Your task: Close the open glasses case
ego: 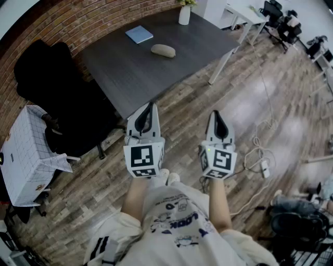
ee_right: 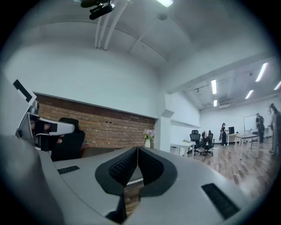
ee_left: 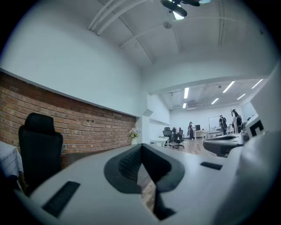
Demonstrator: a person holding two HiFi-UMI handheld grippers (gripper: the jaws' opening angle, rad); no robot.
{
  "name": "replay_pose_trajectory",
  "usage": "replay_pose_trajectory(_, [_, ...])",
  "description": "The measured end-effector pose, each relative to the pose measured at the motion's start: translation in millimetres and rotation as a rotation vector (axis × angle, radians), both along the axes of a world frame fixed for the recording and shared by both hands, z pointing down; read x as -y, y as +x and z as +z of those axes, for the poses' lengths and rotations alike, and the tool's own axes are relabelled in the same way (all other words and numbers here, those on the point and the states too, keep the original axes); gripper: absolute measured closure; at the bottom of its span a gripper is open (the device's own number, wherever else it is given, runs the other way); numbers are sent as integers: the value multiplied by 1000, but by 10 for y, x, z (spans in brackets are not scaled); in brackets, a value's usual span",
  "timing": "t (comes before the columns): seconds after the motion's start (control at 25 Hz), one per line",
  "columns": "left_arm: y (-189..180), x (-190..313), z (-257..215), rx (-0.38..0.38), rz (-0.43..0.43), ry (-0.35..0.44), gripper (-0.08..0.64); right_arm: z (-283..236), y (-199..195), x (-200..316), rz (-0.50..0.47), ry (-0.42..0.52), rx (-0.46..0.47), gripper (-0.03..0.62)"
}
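With jaws closed on nothing, the left hand-held gripper (ego: 147, 117) and right hand-held gripper (ego: 218, 124) point level towards the beige oval glasses case (ego: 163, 50), lying well ahead on the dark grey surface (ego: 135, 72), apparently still untouched.

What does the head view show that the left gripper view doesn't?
Only the head view shows the glasses case and blue notebook lying on the dark table, plus cables on the floor. Only the left gripper view shows the ceiling lights and people far off. Both show the brick wall, the black chair, the flower vase and the left tongs, which are shut.
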State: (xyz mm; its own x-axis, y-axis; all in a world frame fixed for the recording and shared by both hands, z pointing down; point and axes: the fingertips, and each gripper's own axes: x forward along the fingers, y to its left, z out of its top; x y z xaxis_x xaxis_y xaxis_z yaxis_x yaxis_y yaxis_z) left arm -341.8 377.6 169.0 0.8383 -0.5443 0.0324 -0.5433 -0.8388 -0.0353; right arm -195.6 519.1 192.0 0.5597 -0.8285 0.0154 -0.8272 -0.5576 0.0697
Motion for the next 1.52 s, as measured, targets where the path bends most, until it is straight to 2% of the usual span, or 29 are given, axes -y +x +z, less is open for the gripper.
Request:
replay_pose_trajectory(0.92, [306, -46, 109, 0, -36, -14, 563, 179, 415, 47, -31, -1, 17, 583])
replay_pose_trajectory(1.32, [645, 306, 255, 9, -52, -44, 563, 311, 721, 409, -45, -19, 33, 583])
replay_pose_trajectory(1.52, [1017, 659, 351, -41, -33, -142, 563, 375, 1052, 783, -50, -29, 37, 583])
